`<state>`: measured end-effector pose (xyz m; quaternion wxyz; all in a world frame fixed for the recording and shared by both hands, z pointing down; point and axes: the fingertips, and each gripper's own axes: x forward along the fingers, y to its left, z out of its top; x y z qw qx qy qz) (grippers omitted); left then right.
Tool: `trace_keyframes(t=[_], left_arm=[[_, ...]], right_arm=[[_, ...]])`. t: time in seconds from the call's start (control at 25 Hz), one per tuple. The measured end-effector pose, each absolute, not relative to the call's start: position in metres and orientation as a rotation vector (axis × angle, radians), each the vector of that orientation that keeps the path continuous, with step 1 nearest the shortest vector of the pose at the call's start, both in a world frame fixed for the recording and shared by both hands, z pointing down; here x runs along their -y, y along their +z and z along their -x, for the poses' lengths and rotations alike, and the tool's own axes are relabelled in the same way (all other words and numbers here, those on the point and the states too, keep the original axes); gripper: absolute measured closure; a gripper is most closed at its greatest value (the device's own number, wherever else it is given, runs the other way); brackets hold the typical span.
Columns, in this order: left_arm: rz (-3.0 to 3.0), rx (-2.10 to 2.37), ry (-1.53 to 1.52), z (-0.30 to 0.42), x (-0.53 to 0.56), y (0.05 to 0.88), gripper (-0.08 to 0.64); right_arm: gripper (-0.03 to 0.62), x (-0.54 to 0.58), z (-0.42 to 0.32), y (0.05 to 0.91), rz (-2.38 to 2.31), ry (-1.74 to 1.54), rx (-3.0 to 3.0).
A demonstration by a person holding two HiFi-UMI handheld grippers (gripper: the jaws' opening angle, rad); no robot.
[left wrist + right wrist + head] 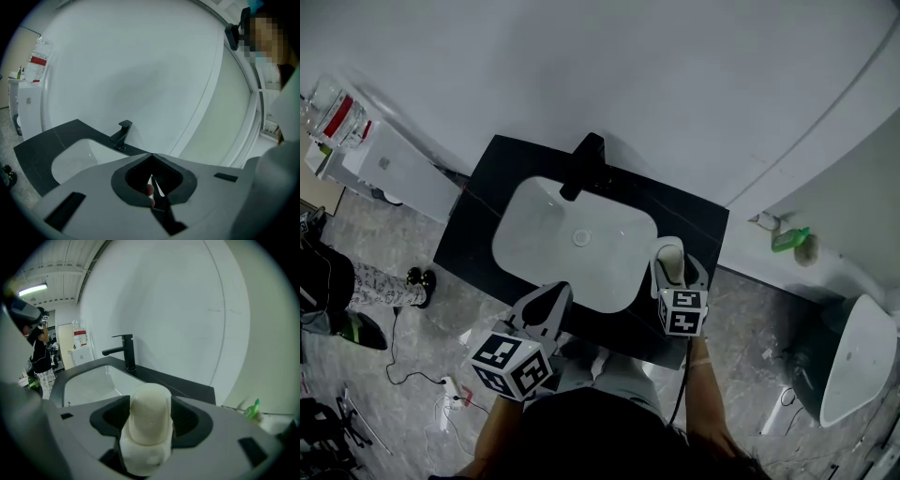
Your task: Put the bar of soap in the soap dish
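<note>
A cream bar of soap (149, 420) stands on end between the jaws of my right gripper (150, 401), which is shut on it. In the head view that gripper (675, 255) holds the soap (670, 263) above the black counter (478, 220), just right of the white sink basin (534, 234). My left gripper (551, 292) hovers at the basin's front edge. Its jaws (151, 154) are shut tip to tip with nothing between them. No soap dish shows in any view.
A black faucet (584, 164) stands behind the basin by the curved white wall. A green bottle (790, 239) sits on a ledge to the right, above a white fixture (853, 361). A white cabinet (384, 164) and a person's legs (375, 286) are at the left.
</note>
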<state>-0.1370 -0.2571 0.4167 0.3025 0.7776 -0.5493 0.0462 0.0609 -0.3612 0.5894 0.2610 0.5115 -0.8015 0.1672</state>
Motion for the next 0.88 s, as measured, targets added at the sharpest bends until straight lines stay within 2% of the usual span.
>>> trace_keyframes(t=[0.56, 0.64, 0.72, 0.88], left_arm=[[-2.251, 1.313, 0.055, 0.098, 0.269, 0.391, 0.56], [-2.271, 1.293, 0.054, 0.093, 0.271, 0.389, 0.56], [-2.279, 1.278, 0.052, 0.09, 0.271, 0.388, 0.56], [-2.297, 1.241, 0.065, 0.081, 0.269, 0.39, 0.56]], right_arm=[[0.318, 0.334, -0.095, 0.446, -1.609, 0.377, 2.304], [0.372, 0.321, -0.107, 0.429, -1.66, 0.402, 2.305], [0.476, 0.306, -0.121, 0.414, -1.714, 0.437, 2.314], [0.546, 0.272, -0.144, 0.388, -1.794, 0.525, 2.365]])
